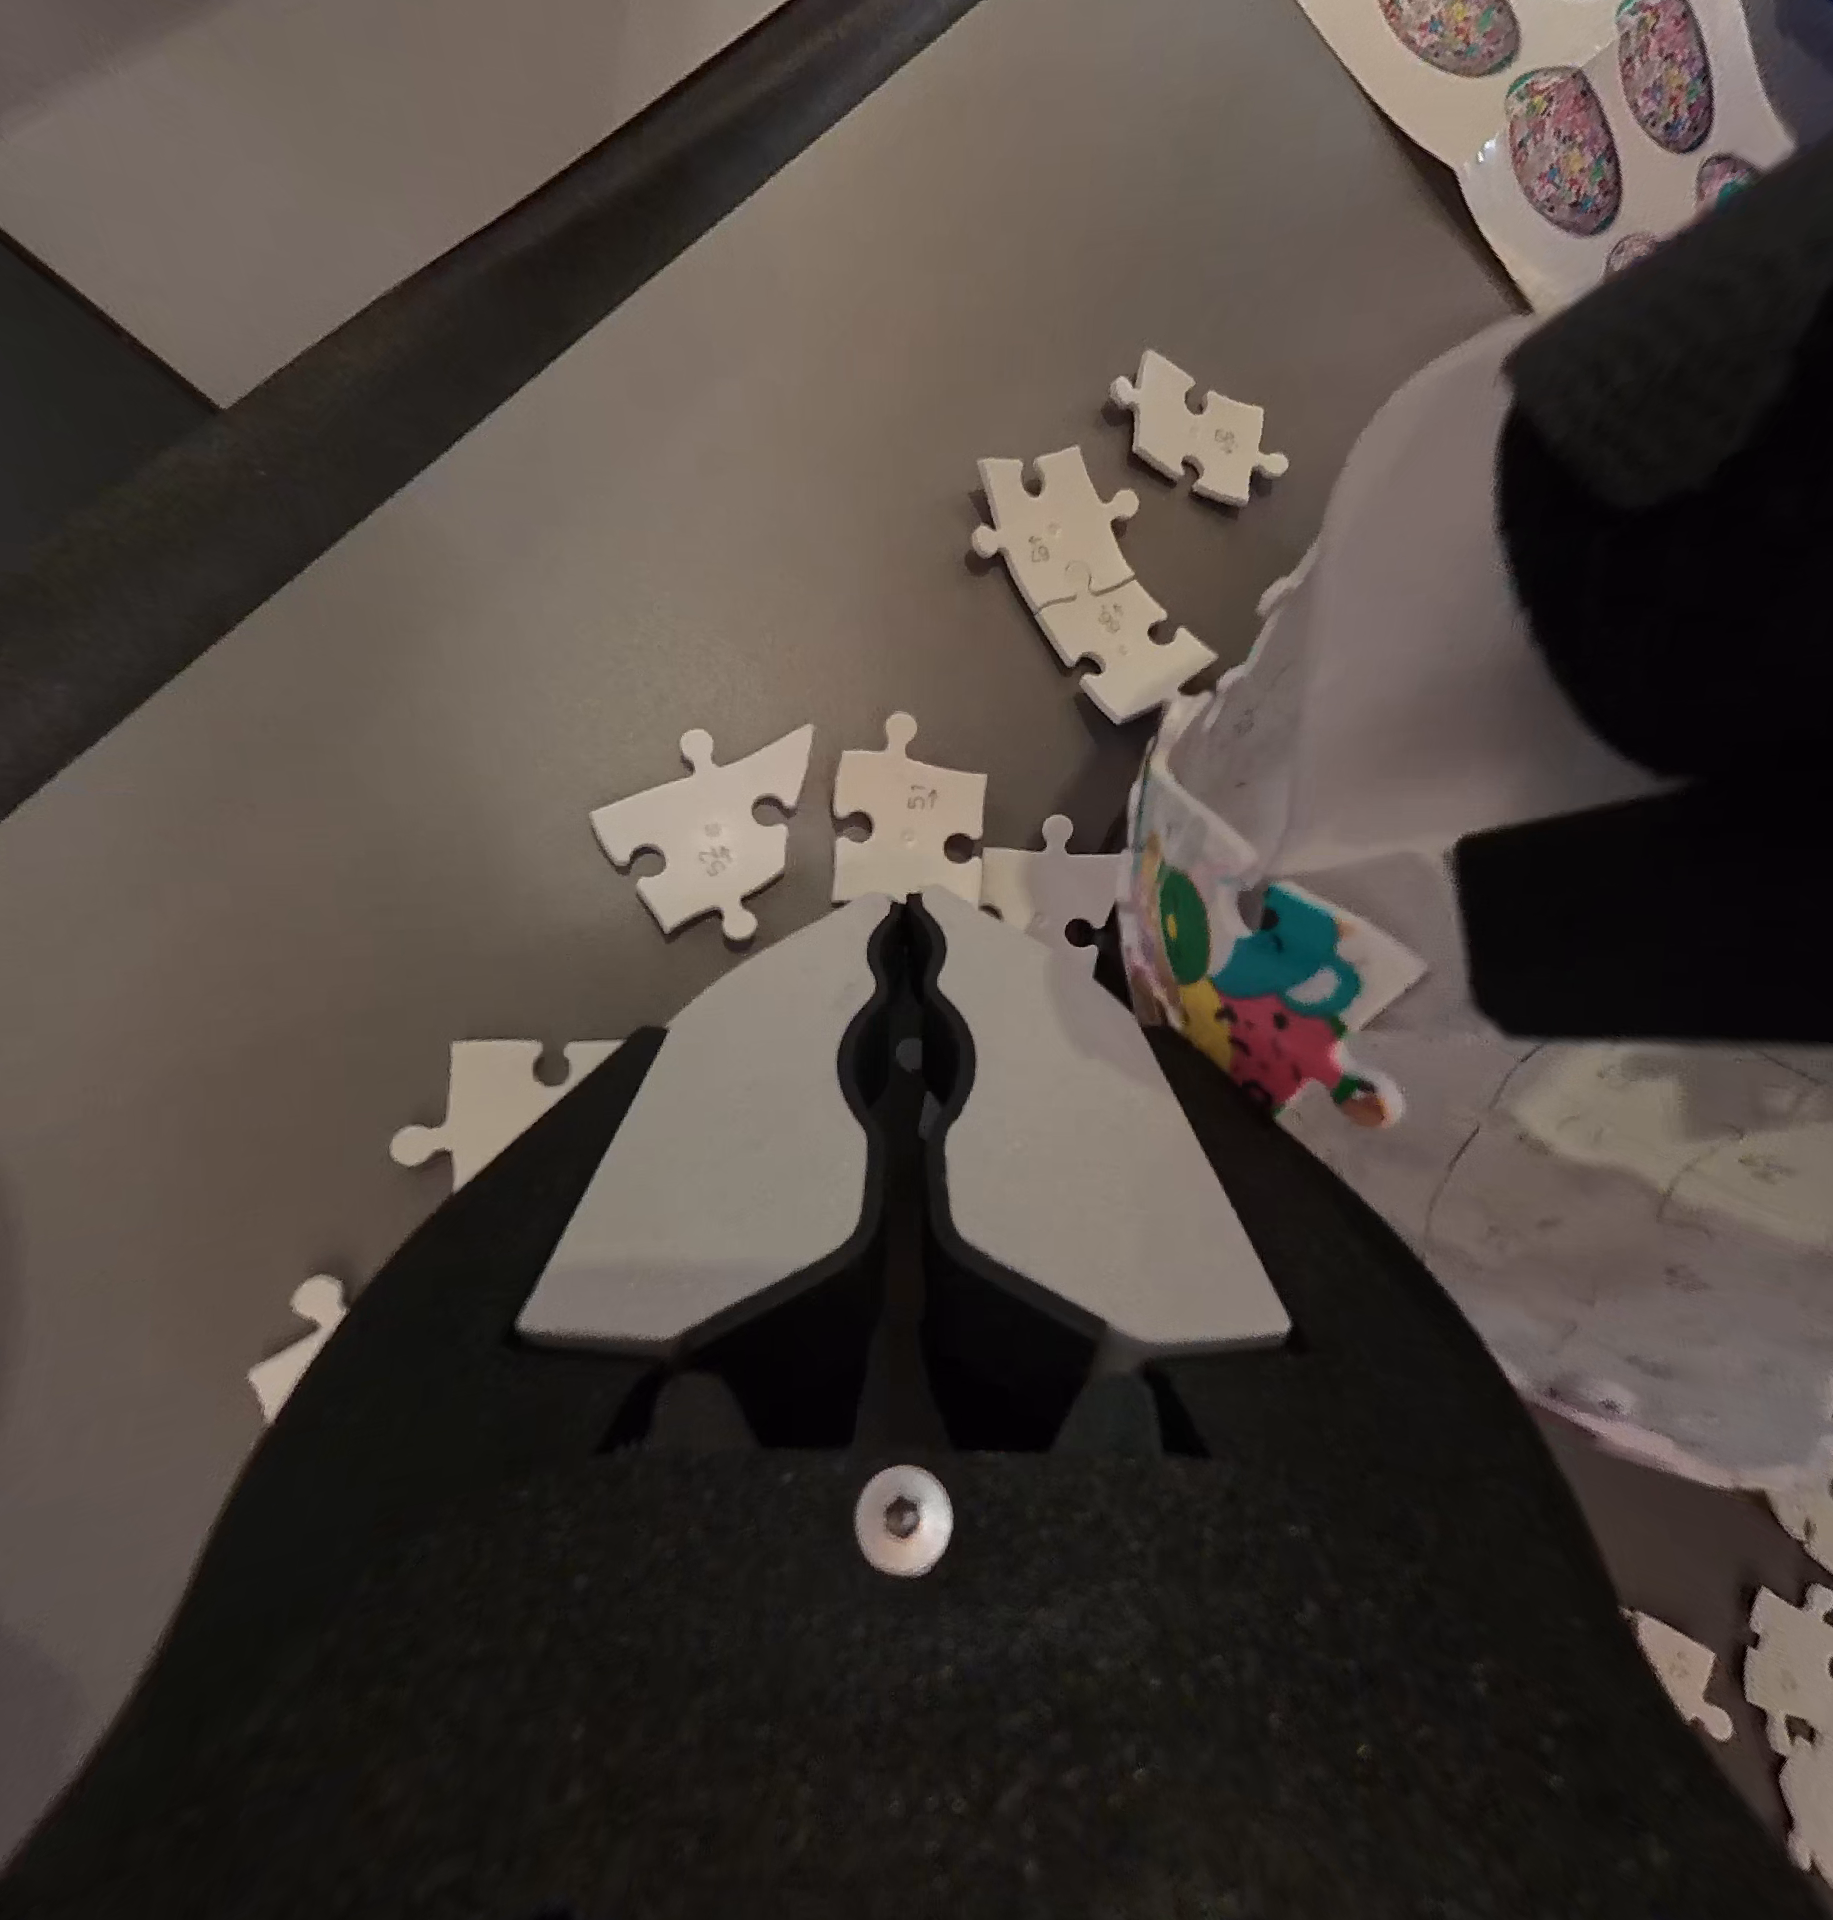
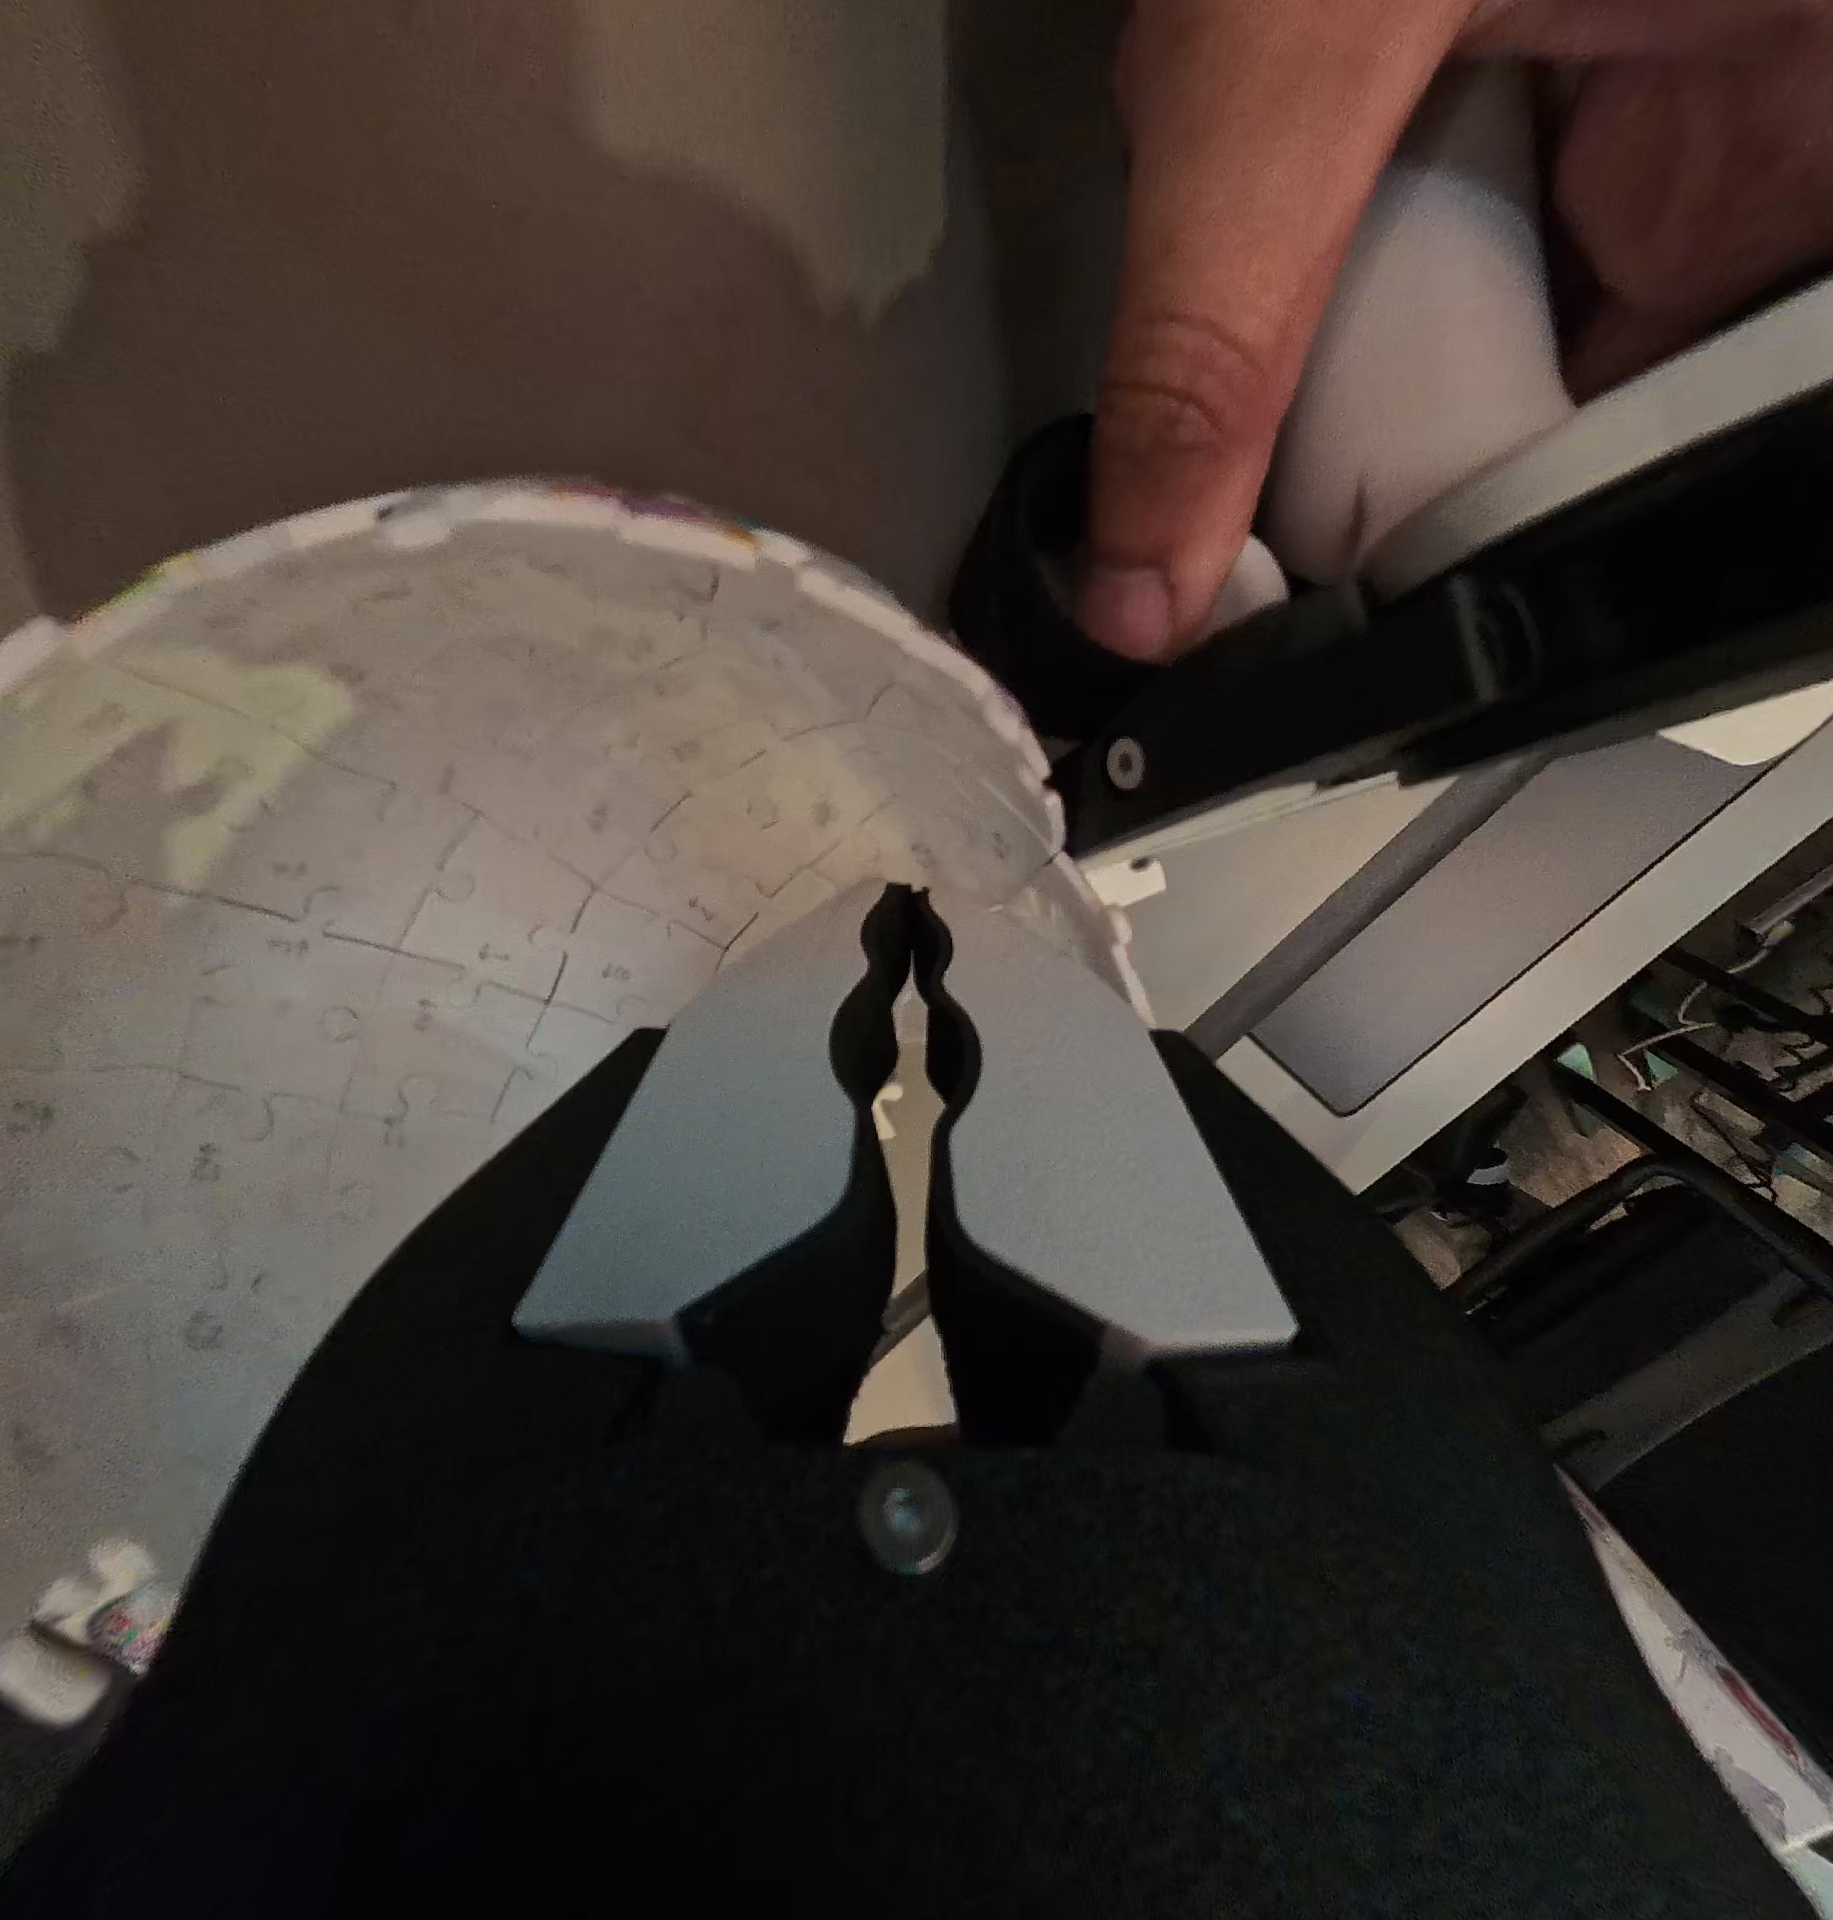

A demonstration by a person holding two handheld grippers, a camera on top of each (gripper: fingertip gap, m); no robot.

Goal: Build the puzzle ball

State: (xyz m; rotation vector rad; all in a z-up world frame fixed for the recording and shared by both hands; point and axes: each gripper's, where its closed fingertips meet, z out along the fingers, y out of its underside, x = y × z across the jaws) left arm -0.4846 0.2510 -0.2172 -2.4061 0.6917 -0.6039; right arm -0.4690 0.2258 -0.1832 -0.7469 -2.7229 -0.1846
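Two hand-held tools work over a matte grey tabletop (image 1: 392, 665) scattered with loose puzzle pieces. In the left wrist view, the left tool (image 1: 907, 906), with pale grey fingers set in rough black plastic, has its wavy-edged jaws pressed together, the tips meeting at the near edge of a flat white piece (image 1: 907, 821); whether they pinch that piece cannot be told. Just beside it lies a wedge-shaped piece (image 1: 704, 831), and farther toward the tabletop's far edge lie a curved pair of joined pieces (image 1: 1088, 582) and a single piece (image 1: 1198, 426), all smooth white card with round knobs and sockets. To the right rises the puzzle ball (image 1: 1577, 1174), a partly built hollow shell, white inside with a bright cartoon print on its outer skin. A sheet of speckled oval stickers (image 1: 1577, 135) lies at the far right corner. In the right wrist view, the right tool (image 2: 910, 904) has its jaws nearly closed and grips the toothed rim of the shell, whose curved inner surface shows interlocking seams. A person's hand (image 2: 1411, 260) holds the black handle of the other tool.
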